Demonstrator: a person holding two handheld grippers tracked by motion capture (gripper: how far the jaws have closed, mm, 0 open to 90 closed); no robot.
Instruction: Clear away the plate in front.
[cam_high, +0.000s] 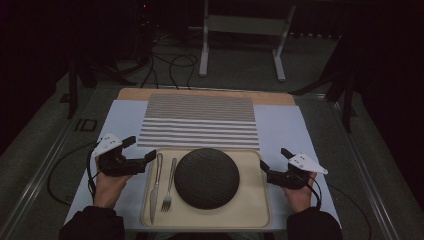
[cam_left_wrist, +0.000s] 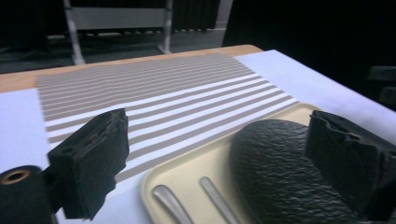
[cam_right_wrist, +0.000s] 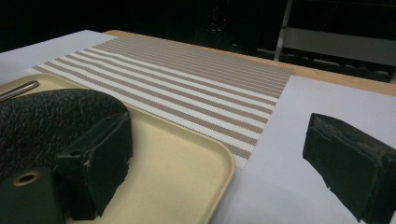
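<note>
A cream tray lies at the near edge of the table and holds a black round plate, a knife and a fork. My left gripper rests open beside the tray's left rim; in its own view the plate and the two handles lie between its jaws. My right gripper stays open at the tray's right rim, with nothing held; the plate shows at the left of its view.
A brown-and-white striped placemat lies beyond the tray on a white sheet covering the wooden table. Past the table's far edge are cables and a metal stand on the floor.
</note>
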